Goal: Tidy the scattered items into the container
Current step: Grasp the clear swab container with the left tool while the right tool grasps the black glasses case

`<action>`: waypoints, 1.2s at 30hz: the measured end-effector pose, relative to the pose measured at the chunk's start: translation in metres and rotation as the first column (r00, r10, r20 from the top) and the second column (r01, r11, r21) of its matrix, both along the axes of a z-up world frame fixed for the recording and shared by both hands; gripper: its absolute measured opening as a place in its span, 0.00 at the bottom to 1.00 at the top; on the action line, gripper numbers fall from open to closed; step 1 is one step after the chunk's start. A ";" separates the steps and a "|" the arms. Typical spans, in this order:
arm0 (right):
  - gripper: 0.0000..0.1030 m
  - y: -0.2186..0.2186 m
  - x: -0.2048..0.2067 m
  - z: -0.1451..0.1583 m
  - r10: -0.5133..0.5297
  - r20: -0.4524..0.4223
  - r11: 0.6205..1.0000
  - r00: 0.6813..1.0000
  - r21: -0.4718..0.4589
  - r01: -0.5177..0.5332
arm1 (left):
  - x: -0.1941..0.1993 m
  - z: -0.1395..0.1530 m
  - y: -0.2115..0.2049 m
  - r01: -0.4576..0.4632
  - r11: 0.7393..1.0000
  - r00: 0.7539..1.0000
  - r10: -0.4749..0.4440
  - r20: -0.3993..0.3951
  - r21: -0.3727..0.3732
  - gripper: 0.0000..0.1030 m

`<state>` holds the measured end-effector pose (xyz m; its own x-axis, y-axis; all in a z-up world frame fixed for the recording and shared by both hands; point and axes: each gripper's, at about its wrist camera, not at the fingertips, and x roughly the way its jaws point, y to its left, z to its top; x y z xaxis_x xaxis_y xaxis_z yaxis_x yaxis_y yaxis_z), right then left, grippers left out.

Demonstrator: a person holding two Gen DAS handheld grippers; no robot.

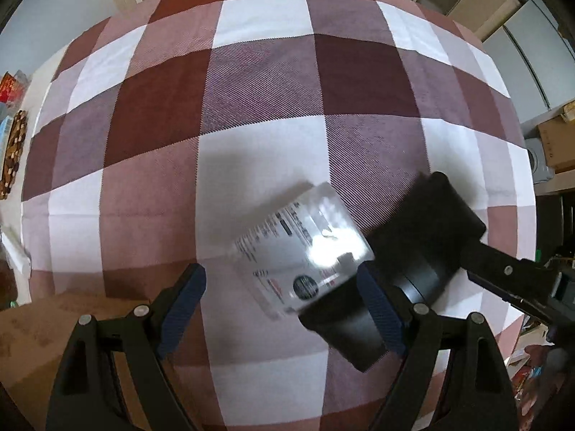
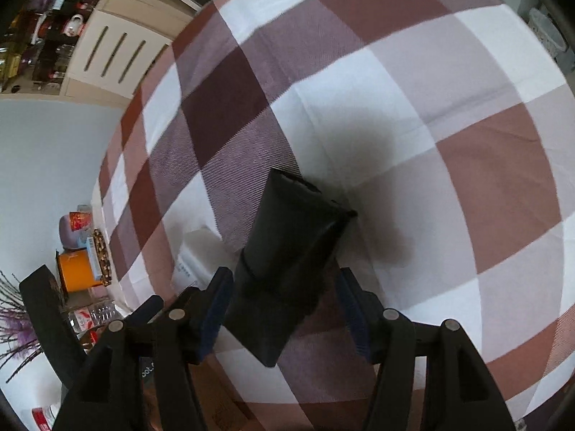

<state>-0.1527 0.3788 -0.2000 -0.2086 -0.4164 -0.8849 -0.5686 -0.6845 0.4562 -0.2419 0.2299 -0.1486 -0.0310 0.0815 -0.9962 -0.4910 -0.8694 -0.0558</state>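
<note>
A clear plastic pack with a printed label (image 1: pixel 305 248) lies tilted on the checked tablecloth (image 1: pixel 251 72). My left gripper (image 1: pixel 279 273) points straight down over it, jaws wide open; the pack lies between the fingertips and the left pad stands clear of it. A black squeeze tube (image 2: pixel 287 258) lies lengthwise between the jaws of my right gripper (image 2: pixel 284 274), crimped end away from me. A thin gap shows at the right pad, so the jaws are open around it. In the left wrist view the tube (image 1: pixel 424 237) lies just right of the pack, with the right gripper's fingers (image 1: pixel 503 271) behind it.
The cloth's edge falls to bare wood at the lower left (image 1: pixel 43 337). A wooden beaded mat (image 1: pixel 14 151) and an orange pot (image 2: pixel 75 269) sit past the cloth's left side. Cardboard boxes (image 1: pixel 555 143) stand off to the right. Cabinets (image 2: pixel 115 50) line the wall.
</note>
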 end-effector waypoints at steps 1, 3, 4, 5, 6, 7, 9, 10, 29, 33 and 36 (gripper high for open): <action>0.59 -0.001 -0.001 -0.003 0.000 0.008 1.000 1.000 -0.001 0.000 | -0.001 -0.002 0.000 0.004 1.000 1.000 -0.004 -0.003 -0.002 0.85; 0.59 -0.003 -0.002 -0.010 -0.002 0.022 1.000 1.000 -0.006 0.002 | -0.004 -0.007 -0.001 0.003 1.000 1.000 -0.003 0.002 0.008 0.88; 0.59 -0.004 -0.003 -0.014 -0.005 0.029 1.000 1.000 -0.009 0.005 | -0.006 -0.009 -0.002 -0.010 1.000 1.000 0.010 0.007 0.017 0.89; 0.59 -0.004 -0.004 -0.016 -0.007 0.035 1.000 0.999 -0.011 0.008 | -0.007 -0.010 -0.002 -0.023 1.000 1.000 0.023 0.010 0.021 0.90; 0.59 -0.005 -0.006 -0.019 -0.008 0.040 1.000 0.999 -0.013 0.008 | -0.008 -0.010 -0.003 -0.041 0.999 0.999 0.041 0.012 0.024 0.90; 0.59 -0.006 -0.007 -0.021 -0.006 0.043 1.000 0.999 -0.016 0.006 | -0.009 -0.010 -0.003 -0.061 0.998 0.998 0.060 0.011 0.025 0.90; 0.59 -0.009 -0.010 -0.023 0.004 0.048 1.000 0.999 -0.015 -0.003 | -0.011 -0.010 -0.004 -0.105 0.994 0.994 0.105 0.021 0.025 0.90; 0.60 -0.008 -0.011 -0.023 -0.002 0.044 1.000 0.999 -0.014 0.002 | -0.012 -0.011 -0.005 -0.140 0.990 0.990 0.139 0.033 0.025 0.90; 0.68 -0.015 -0.035 -0.033 0.100 0.091 0.993 0.991 0.058 -0.106 | 0.003 -0.055 -0.017 -0.099 0.992 0.994 0.103 0.049 -0.075 0.97; 0.66 -0.024 -0.038 -0.030 0.153 0.060 0.983 0.986 0.095 -0.158 | 0.005 -0.048 -0.023 -0.102 0.993 0.994 0.104 0.031 -0.058 0.91; 0.58 -0.029 -0.036 -0.028 0.179 -0.007 0.981 0.984 0.078 -0.178 | 0.007 -0.045 -0.028 -0.094 0.995 0.995 0.096 0.033 -0.044 0.90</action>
